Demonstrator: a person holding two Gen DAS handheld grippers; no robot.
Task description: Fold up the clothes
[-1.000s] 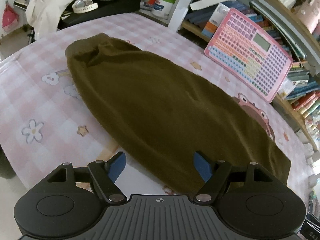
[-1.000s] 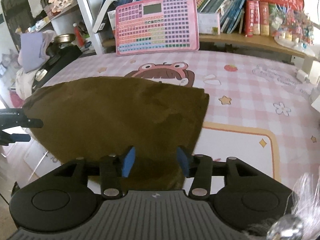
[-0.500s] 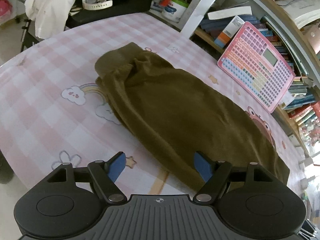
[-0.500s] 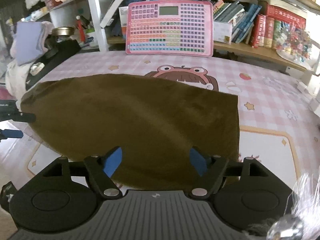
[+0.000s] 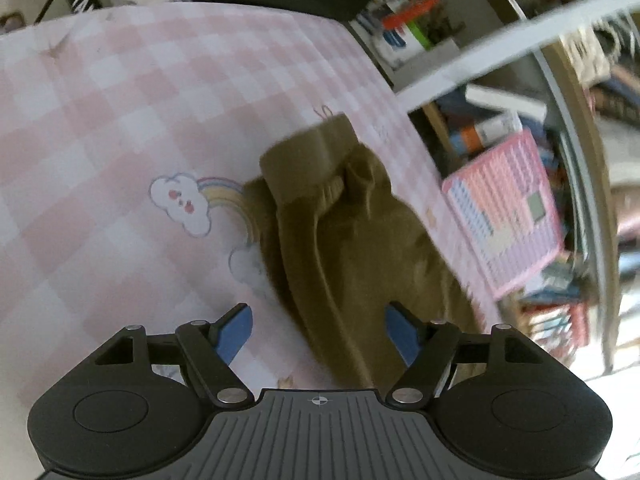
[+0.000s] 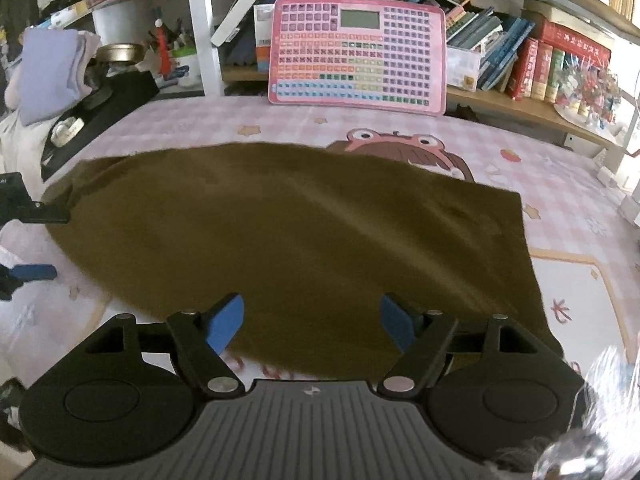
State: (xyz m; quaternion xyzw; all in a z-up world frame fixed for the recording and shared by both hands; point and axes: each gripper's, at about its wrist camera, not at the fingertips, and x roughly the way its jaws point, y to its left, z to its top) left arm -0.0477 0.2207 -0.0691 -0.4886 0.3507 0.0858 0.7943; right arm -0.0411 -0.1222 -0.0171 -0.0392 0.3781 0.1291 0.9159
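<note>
Two grippers, one garment, and nothing gripped. On the left side, the left gripper (image 5: 318,330) hovers with its blue fingers (image 5: 236,330) spread wide and empty, pointing along the olive-brown garment (image 5: 352,252) toward the ribbed cuff (image 5: 310,160) at its far end — that end is bunched and wrinkled, so my guess is this hand is lining up to tidy or catch it. The garment lies lengthwise on the pink checked tablecloth (image 5: 120,120), just beside a printed cloud and rainbow. Moving across, the right wrist view shows the same single garment (image 6: 300,240) spread flat and broad, one long layer, which reads to me as a fold barely begun. Behind it, one pink keyboard toy (image 6: 358,52) leans upright against the bookshelf (image 6: 540,108), well apart from the cloth. On the right, the right gripper (image 6: 312,322) hangs over the near edge, fingers (image 6: 226,322) equally wide apart, pinching nothing — placed, I'd judge, to take that hem next.
</note>
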